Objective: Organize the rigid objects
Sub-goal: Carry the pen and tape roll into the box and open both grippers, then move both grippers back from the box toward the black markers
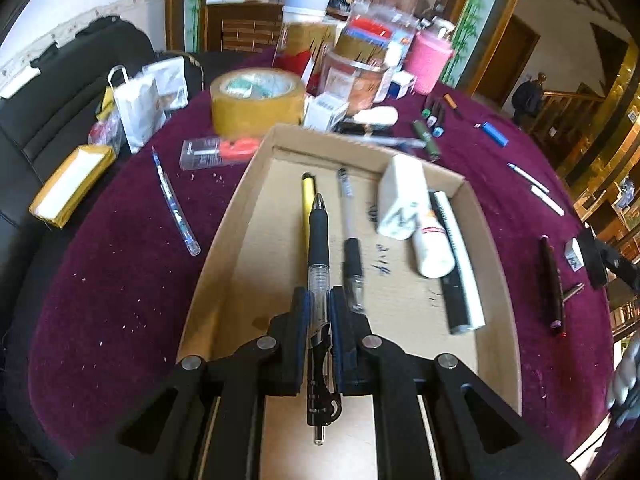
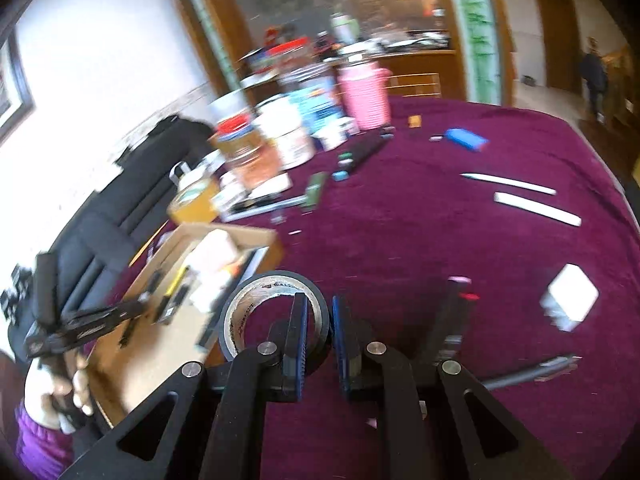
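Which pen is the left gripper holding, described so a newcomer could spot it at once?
Start at the open cardboard box on the purple tablecloth. Above its near end, the left gripper clamps the pen lengthwise. Unlike the yellow pen beside it, it has a black rubber grip and clear barrel.

The cardboard tray (image 1: 496, 264) sits on the table (image 1: 120, 280). Inside it, a marker (image 1: 307, 196), a gel pen (image 1: 350, 224), an eraser (image 1: 402, 200) and a small bottle (image 1: 432, 248) lie side by side. A tape roll (image 1: 256, 100) stands behind the tray; a capped pen (image 1: 176, 204) lies to its left.
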Demonstrator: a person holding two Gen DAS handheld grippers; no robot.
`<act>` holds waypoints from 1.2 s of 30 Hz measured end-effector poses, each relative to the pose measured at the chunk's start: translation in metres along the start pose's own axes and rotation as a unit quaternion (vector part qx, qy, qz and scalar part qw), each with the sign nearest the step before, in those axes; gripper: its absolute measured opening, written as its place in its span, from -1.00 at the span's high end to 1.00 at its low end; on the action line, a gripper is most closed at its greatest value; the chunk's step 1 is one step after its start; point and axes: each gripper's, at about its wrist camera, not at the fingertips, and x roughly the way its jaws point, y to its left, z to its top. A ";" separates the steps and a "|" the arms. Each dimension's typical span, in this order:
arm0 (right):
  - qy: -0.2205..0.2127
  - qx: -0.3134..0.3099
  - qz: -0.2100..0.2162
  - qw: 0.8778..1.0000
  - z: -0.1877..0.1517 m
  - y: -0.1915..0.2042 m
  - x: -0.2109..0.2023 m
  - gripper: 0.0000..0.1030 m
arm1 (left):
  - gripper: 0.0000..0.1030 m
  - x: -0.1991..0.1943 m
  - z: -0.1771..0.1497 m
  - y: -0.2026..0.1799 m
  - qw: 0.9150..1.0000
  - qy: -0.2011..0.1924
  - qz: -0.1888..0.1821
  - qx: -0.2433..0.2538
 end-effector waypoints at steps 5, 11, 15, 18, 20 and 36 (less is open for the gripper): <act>0.030 -0.026 0.030 0.999 -0.003 0.049 0.030 0.74 | 0.79 0.017 0.016 0.005 0.999 0.032 0.004 -0.005; 0.059 -0.057 0.046 0.996 -0.010 0.094 0.055 0.73 | 0.80 0.031 0.036 0.009 0.999 0.043 0.014 -0.001; 0.082 -0.075 0.046 0.993 -0.016 0.115 0.072 0.73 | 0.42 0.032 0.040 0.013 0.999 0.033 0.003 -0.005; 0.101 -0.081 0.046 0.991 -0.023 0.123 0.086 0.73 | 0.20 0.026 0.040 0.020 1.000 0.019 -0.012 -0.022; 0.112 -0.087 0.043 0.989 -0.026 0.127 0.095 0.73 | 0.15 0.015 0.035 0.024 0.999 0.006 -0.030 -0.032; 0.081 -0.083 0.026 0.993 -0.014 0.137 0.093 0.16 | -0.49 -0.063 -0.010 0.045 0.989 -0.089 -0.087 -0.080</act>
